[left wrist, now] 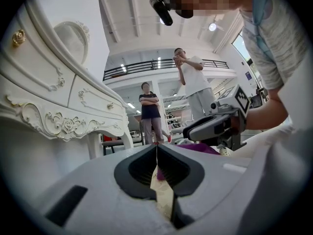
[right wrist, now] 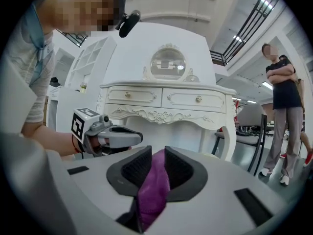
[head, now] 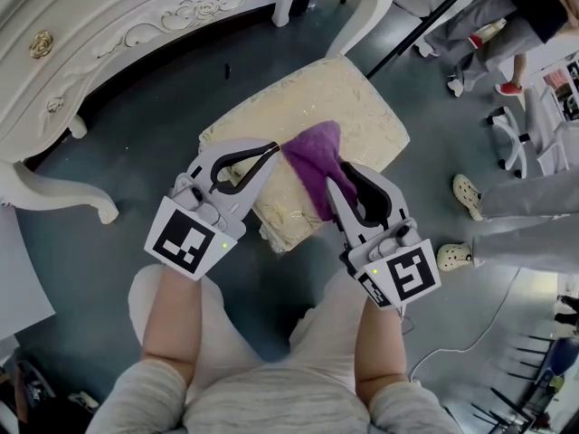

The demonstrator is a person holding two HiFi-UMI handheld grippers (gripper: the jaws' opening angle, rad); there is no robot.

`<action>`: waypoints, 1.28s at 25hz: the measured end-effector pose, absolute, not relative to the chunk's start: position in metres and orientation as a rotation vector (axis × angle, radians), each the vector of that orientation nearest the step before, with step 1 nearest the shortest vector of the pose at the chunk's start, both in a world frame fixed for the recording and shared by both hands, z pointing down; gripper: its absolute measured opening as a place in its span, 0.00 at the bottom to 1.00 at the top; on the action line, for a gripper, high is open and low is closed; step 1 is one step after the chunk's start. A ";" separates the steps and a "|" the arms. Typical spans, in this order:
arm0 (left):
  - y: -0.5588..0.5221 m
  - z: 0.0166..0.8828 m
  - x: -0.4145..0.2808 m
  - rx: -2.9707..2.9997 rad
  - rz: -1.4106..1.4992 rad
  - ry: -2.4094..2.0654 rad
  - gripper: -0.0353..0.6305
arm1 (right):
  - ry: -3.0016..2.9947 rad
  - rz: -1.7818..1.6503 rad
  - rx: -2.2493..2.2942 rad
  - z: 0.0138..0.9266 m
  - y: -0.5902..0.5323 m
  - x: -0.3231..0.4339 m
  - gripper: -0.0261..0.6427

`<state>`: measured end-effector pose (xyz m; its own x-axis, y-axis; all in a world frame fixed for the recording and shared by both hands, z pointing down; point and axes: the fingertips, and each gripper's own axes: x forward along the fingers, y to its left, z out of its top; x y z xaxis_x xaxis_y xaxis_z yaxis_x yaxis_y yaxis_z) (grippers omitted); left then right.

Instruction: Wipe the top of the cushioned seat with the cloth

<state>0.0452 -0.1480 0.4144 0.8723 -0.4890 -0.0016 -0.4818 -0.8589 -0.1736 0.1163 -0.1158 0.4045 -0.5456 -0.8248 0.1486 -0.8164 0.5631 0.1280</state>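
The cushioned seat is a cream, gold-patterned stool top on the grey floor, just ahead of both grippers. My right gripper is shut on a purple cloth, which bunches over the seat's near right part. In the right gripper view the cloth fills the gap between the dark pads of the right gripper. My left gripper is shut with nothing in it, its tips over the seat's near edge. In the left gripper view its jaws meet, and the cloth shows beyond them.
A white carved dressing table stands at the back left, with a curled leg on the floor. People stand to the right; their shoes are close to the seat. A chair base and a black pole lie beyond.
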 end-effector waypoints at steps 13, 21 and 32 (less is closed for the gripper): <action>-0.143 0.413 0.054 -2.881 -0.043 0.696 0.07 | -2.573 -0.066 1.416 0.409 -0.117 0.115 0.05; -0.143 0.414 0.055 -2.879 -0.040 0.687 0.07 | -2.546 -0.056 1.438 0.414 -0.120 0.117 0.05; -0.142 0.414 0.055 -2.877 -0.047 0.688 0.07 | -2.548 -0.049 1.445 0.416 -0.121 0.118 0.05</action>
